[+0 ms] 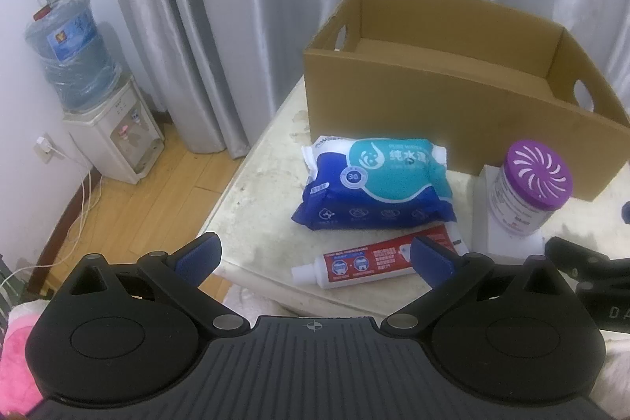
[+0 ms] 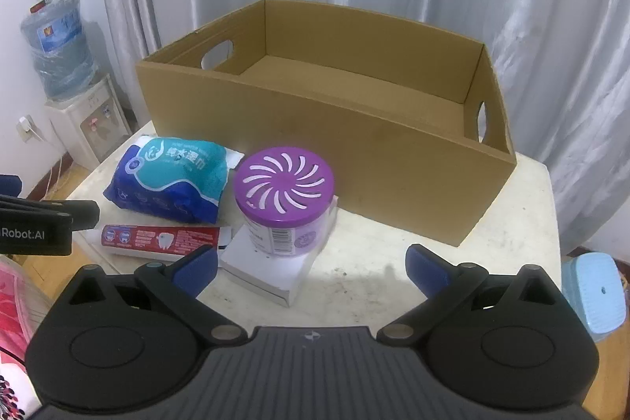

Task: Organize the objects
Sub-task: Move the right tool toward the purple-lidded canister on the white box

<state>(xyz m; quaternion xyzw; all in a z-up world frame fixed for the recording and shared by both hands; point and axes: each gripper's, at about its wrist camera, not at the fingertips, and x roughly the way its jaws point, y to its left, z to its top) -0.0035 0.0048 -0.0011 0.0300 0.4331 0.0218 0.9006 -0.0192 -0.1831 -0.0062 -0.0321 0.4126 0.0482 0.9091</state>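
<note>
An open cardboard box (image 1: 453, 105) (image 2: 315, 152) stands at the back of a white table (image 1: 256, 191) (image 2: 433, 247); what shows of its inside is bare. In front lie a blue wet-wipes pack (image 1: 374, 184) (image 2: 173, 180), a red toothpaste tube (image 1: 370, 258) (image 2: 157, 237), and a purple-lidded jar (image 1: 531, 187) (image 2: 285, 199) standing on a white flat box (image 1: 508, 239) (image 2: 267, 270). My left gripper (image 1: 315, 254) is open and empty, near the toothpaste. My right gripper (image 2: 311, 266) is open and empty, just before the white box.
A water dispenser (image 1: 94, 93) (image 2: 75, 97) stands on the wooden floor at left by grey curtains (image 1: 236, 6). A light blue stool (image 2: 594, 294) is at right of the table. Pink cloth (image 1: 15, 353) lies at lower left.
</note>
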